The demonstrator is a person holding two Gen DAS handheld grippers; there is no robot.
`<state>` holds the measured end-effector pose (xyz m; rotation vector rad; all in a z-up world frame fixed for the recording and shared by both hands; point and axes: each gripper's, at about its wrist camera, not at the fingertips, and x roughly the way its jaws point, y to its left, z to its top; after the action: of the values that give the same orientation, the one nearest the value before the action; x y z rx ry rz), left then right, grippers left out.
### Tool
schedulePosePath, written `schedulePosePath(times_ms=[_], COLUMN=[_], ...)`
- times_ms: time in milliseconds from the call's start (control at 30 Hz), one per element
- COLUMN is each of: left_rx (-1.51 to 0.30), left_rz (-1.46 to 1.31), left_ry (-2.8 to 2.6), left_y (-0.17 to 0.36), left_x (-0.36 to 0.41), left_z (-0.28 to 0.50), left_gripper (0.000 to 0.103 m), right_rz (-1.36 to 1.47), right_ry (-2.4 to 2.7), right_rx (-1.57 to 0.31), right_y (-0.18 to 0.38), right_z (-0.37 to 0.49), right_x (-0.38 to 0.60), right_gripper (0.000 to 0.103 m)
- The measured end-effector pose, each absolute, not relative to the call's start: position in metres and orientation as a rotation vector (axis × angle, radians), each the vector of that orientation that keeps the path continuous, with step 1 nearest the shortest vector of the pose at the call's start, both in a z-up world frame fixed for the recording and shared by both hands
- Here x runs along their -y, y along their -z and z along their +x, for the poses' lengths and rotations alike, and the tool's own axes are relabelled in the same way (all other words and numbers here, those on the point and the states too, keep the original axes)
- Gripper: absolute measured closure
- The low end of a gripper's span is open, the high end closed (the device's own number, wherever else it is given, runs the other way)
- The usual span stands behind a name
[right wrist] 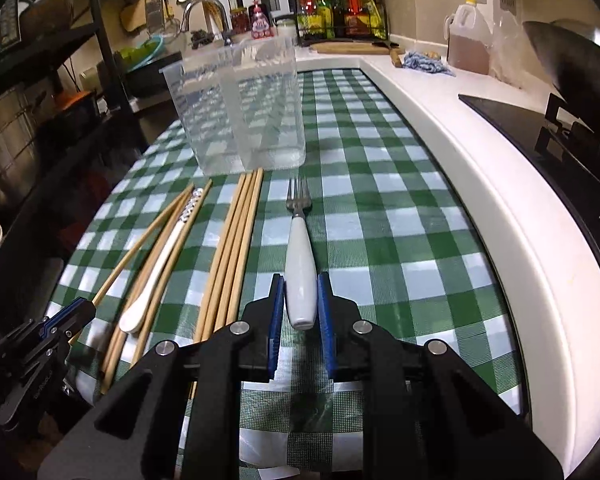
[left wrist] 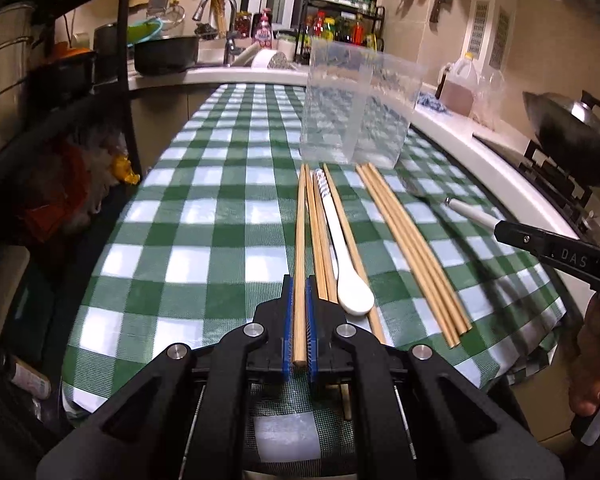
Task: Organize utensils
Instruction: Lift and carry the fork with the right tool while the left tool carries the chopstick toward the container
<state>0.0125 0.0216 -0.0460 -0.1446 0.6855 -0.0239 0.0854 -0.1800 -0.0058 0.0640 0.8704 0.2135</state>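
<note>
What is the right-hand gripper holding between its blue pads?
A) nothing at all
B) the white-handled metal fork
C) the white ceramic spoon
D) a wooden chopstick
B: in the right wrist view, the right gripper has its blue pads closed on the white handle of the metal fork, whose tines point toward the clear plastic container on the green-and-white checked tablecloth.

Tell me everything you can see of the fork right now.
The fork has a glossy white handle, ceramic by its look, and a dull grey metal head whose tines point toward the clear container. It lies lengthwise over the green checked cloth, right of the chopsticks and apart from them. The right hand-held gripper is shut on its handle end with its blue pads.
</note>
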Motion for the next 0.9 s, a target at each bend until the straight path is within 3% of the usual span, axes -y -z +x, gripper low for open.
schedulePosePath(times_ms=[900], left_rx=[-0.339], left_rz=[-0.062], left_ry=[0.037], left_y=[-0.027], left_x=[-0.018], left_z=[-0.017], left_gripper=[0.097], right_rz=[0.121], right_ry=[-0.216], right_rx=[-0.589], right_y=[-0.048], right_z=[0.065], right_x=[0.198], right_gripper=[0.086])
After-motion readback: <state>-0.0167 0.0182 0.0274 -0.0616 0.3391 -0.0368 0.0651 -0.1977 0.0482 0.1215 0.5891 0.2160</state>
